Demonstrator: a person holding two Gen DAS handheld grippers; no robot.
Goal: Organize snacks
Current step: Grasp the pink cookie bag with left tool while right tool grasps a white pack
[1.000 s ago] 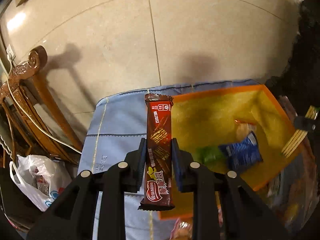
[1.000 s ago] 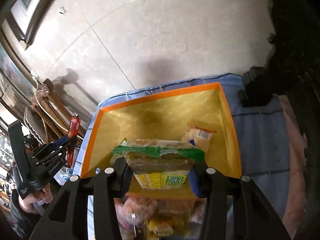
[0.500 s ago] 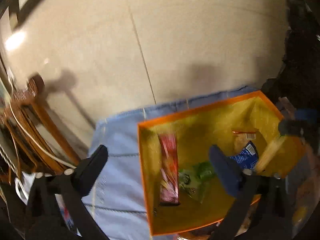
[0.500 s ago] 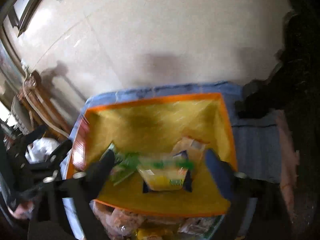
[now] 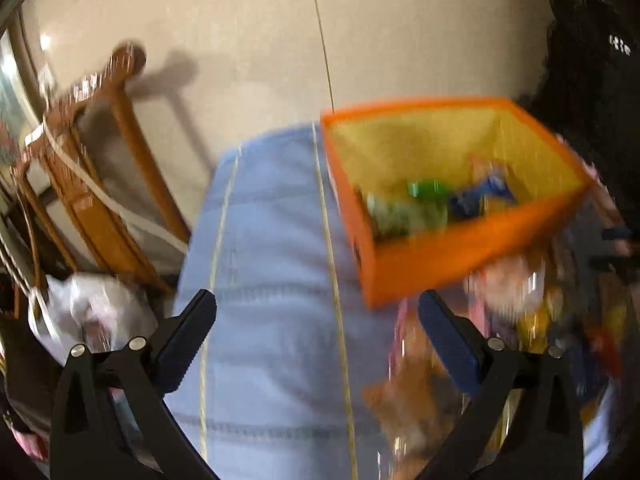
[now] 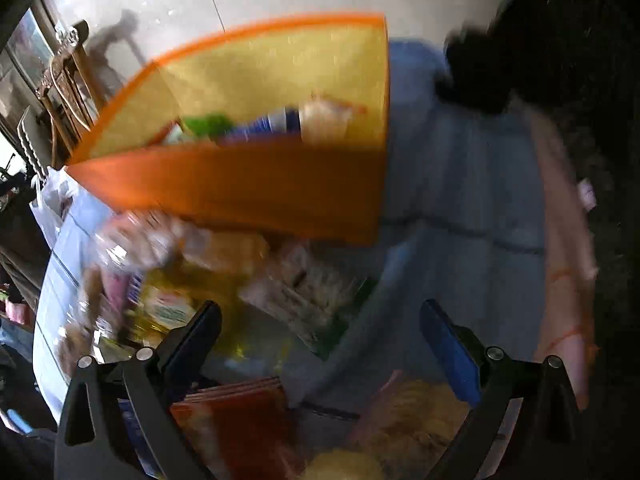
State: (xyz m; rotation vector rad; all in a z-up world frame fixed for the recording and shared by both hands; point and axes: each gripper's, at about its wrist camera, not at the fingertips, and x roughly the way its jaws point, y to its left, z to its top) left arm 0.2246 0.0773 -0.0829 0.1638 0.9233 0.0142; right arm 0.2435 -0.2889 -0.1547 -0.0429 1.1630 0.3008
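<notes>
An orange box [image 5: 460, 256] with a yellow inside stands on the blue cloth [image 5: 272, 240]. It holds a green pack [image 5: 426, 190] and a blue pack [image 5: 480, 200]. My left gripper [image 5: 316, 320] is open over the cloth, left of the box's near corner, with nothing between its fingers. In the right wrist view the box [image 6: 240, 196] shows a green pack [image 6: 208, 124], a blue-white pack [image 6: 276, 122] and a pale pack [image 6: 328, 120]. My right gripper [image 6: 320, 316] hangs over the loose snack pile [image 6: 180, 264] in front of the box. Its jaws are opening and hold nothing. Both views are blurred.
A wooden chair [image 5: 100, 160] and a white plastic bag [image 5: 92, 308] stand left of the cloth. Loose snacks [image 5: 520, 300] lie before the box, with a red-brown packet [image 6: 240, 428] and a yellow pack [image 6: 420, 412] nearest. A dark shape [image 6: 560, 40] fills the right side.
The left gripper let go of the brown wafer bar and the right gripper its green-topped pack, both into the box. Both opened wide, drew back and sank toward the pile.
</notes>
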